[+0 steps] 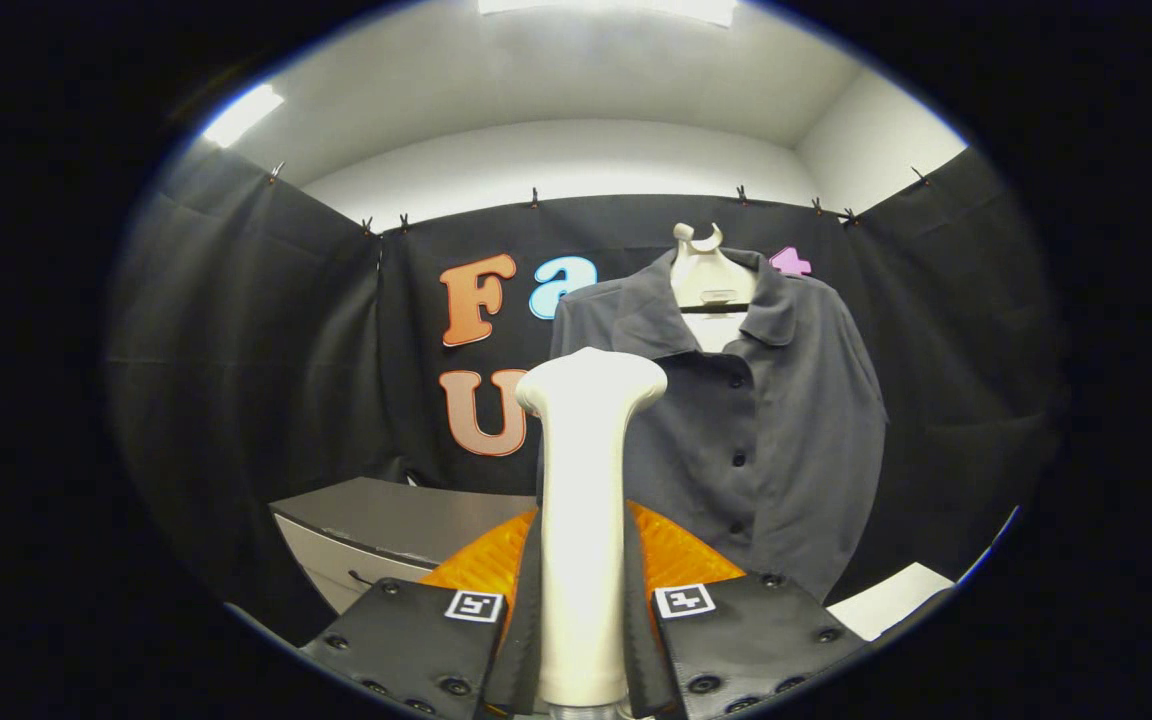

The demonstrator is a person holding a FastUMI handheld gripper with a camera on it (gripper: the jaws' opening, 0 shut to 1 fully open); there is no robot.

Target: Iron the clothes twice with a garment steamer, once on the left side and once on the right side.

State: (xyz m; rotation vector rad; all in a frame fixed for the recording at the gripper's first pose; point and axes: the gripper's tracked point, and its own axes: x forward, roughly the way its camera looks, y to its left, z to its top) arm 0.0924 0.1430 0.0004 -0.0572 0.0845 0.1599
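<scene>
Claw (582,590) clamped on steamer (584,500), upright before hanging shirt (756,420).

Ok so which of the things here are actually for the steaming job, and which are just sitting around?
For the job:
- garment steamer, gripped between the claw fingers
- dark shirt, just beyond the steamer's head
- hanger holding the shirt

Just lying about:
- grey cabinet, beside the shirt
- white surface, below the shirt's hem
</scene>
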